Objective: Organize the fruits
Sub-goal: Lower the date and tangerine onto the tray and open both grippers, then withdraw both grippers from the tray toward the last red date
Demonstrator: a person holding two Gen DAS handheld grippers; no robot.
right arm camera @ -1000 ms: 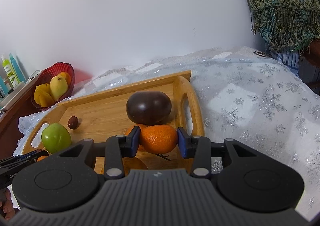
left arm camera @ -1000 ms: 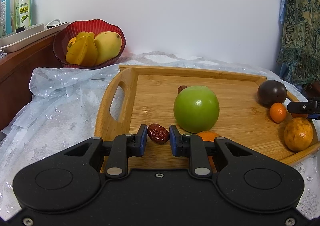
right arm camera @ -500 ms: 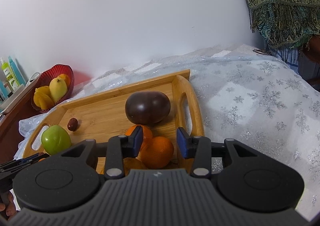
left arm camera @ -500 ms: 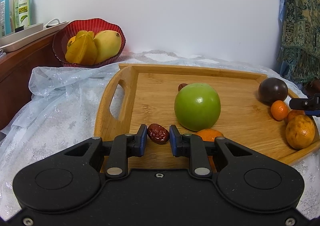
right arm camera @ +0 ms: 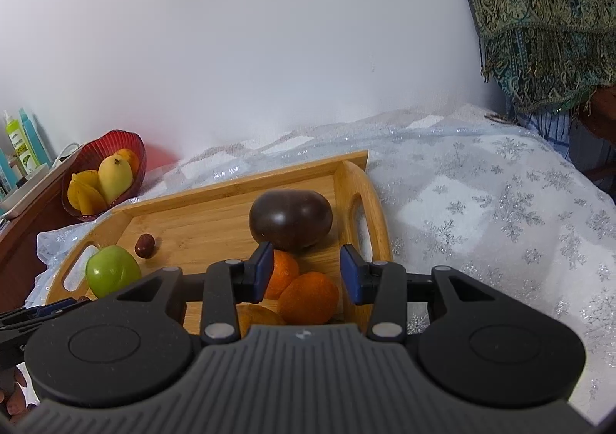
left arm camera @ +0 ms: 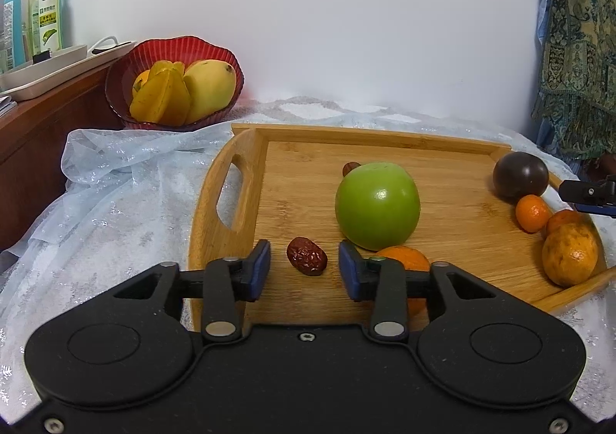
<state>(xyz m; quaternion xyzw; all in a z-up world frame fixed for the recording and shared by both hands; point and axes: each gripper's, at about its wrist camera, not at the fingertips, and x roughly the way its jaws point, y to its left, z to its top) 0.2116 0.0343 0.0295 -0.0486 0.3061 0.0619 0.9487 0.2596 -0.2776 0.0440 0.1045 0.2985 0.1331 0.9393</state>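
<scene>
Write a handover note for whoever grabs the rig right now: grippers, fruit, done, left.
Left gripper: open, empty, jaws either side of the red date, which lies on the wooden tray, not touching it.
Right gripper: open, empty, above the mandarins at the tray's right end.
On the tray: green apple, a second date behind it, dark purple fruit, an orange near the front edge, a mottled yellow-orange fruit.
Red bowl behind the tray holds a mango and starfruit.
Done: fruit sits on tray and in bowl; nothing is mid-carry.
Left: unclear which tray pieces need moving; confirm the target layout.
</scene>
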